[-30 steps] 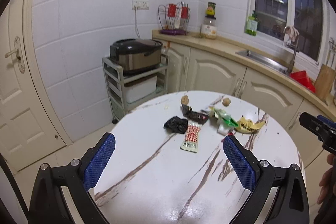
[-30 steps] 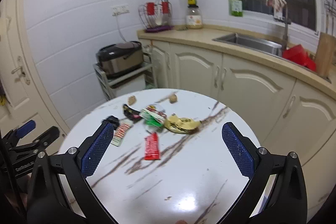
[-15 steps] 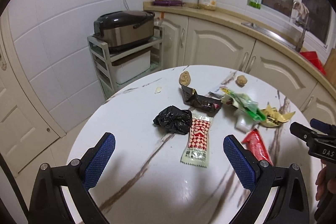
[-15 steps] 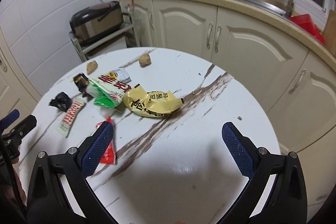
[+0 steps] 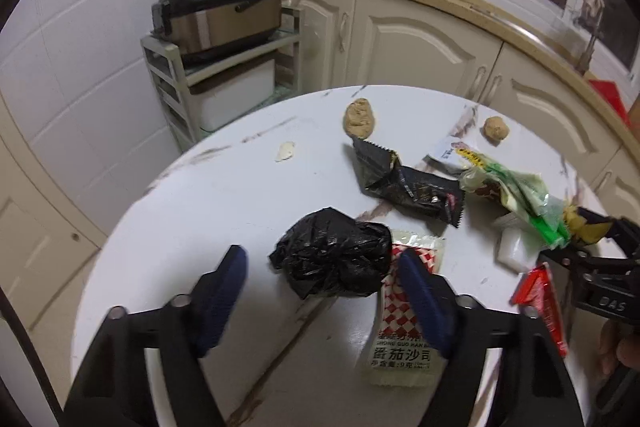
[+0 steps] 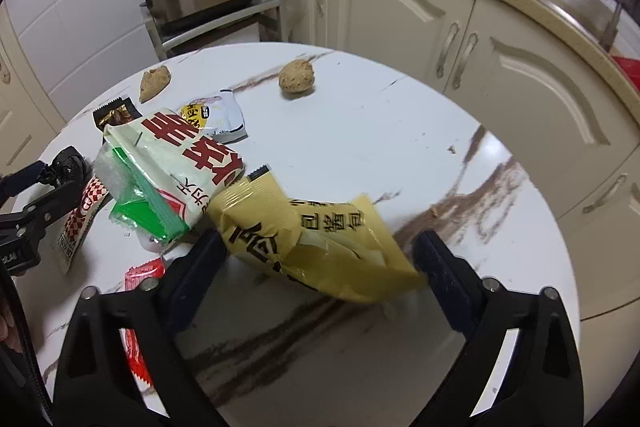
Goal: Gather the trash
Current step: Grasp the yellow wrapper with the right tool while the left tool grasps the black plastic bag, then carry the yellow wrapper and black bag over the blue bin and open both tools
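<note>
Overhead-lit, perhaps — marbled round table (image 6: 360, 131), cream cabinets (image 6: 400, 7).

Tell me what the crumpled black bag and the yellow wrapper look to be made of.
Crumpled black bag: thin plastic film, apparently; glossy, with many fine creases catching light.
Yellow wrapper: probably printed plastic or foil-lined film; smooth, faintly shiny, holding stiff folds, with a serrated sealed edge.

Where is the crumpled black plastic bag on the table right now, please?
In the left wrist view the black plastic bag lies on the round table between the left gripper fingers, overlapping the red-checked ketchup sachet to its right.
</note>
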The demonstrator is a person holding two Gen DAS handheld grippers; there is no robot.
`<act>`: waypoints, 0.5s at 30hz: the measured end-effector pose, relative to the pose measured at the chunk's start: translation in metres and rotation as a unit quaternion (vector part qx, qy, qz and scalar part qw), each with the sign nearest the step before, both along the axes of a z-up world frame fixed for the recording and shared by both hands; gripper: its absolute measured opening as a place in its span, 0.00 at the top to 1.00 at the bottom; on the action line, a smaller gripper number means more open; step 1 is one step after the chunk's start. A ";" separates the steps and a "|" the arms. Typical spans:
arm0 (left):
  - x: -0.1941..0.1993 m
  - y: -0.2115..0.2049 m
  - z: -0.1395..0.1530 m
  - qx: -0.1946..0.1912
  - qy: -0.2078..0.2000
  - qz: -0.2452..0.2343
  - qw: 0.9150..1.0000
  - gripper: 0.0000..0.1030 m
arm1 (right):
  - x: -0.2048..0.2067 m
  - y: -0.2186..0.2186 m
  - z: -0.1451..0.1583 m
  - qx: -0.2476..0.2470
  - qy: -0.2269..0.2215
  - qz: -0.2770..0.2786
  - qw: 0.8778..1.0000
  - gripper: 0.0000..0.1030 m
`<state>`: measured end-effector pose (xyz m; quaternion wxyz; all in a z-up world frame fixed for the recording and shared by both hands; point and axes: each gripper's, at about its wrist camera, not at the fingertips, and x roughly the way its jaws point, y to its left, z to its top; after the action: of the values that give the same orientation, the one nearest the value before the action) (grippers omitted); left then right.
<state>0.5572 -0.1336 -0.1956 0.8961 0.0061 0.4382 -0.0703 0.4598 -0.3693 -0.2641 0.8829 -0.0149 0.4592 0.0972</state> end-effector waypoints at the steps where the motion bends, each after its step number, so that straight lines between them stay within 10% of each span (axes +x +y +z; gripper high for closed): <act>1: 0.001 0.001 -0.001 0.001 -0.001 -0.002 1.000 0.47 | 0.000 0.002 0.001 0.003 -0.005 0.004 1.000 0.19; 15: -0.028 0.014 0.008 -0.018 -0.036 -0.017 0.999 0.63 | -0.022 -0.010 0.010 0.040 -0.017 -0.002 0.999 0.46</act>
<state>0.5291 -0.1192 -0.1875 0.9100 -0.0002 0.4040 -0.0935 0.4381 -0.3788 -0.2538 0.8905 0.0195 0.4402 0.1137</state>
